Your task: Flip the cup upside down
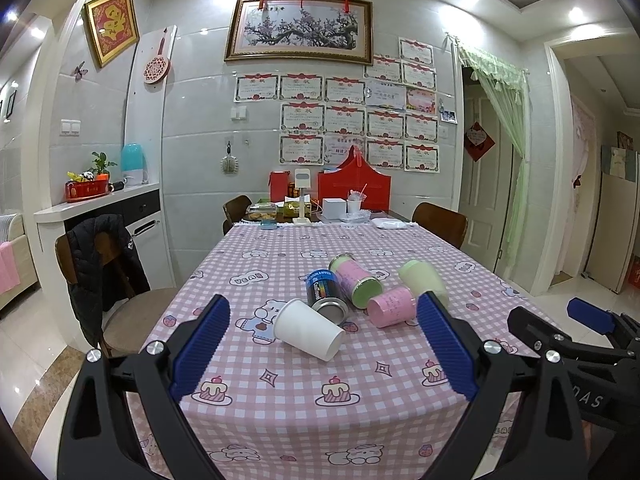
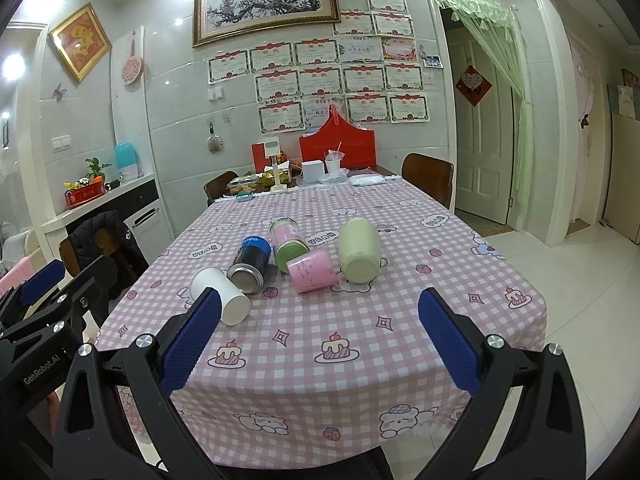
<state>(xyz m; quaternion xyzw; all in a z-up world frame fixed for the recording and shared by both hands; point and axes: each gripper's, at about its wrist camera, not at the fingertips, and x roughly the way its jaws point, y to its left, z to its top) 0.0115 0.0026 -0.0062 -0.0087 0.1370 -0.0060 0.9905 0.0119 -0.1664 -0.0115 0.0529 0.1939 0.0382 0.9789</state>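
Cup (image 1: 309, 330), white paper, lay on its side on the table (image 1: 360, 400), ahead of my left fingers (image 1: 322, 350); both those and my right fingers (image 2: 320, 342) were spread wide, holding nothing. Risk: a light cup could roll or crush, or nudge the blue can (image 1: 326, 294) touching it. Its base was hidden from me.

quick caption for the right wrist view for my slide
Open right gripper faces five containers lying on their sides on a pink checked tablecloth, the white paper cup nearest on the left.
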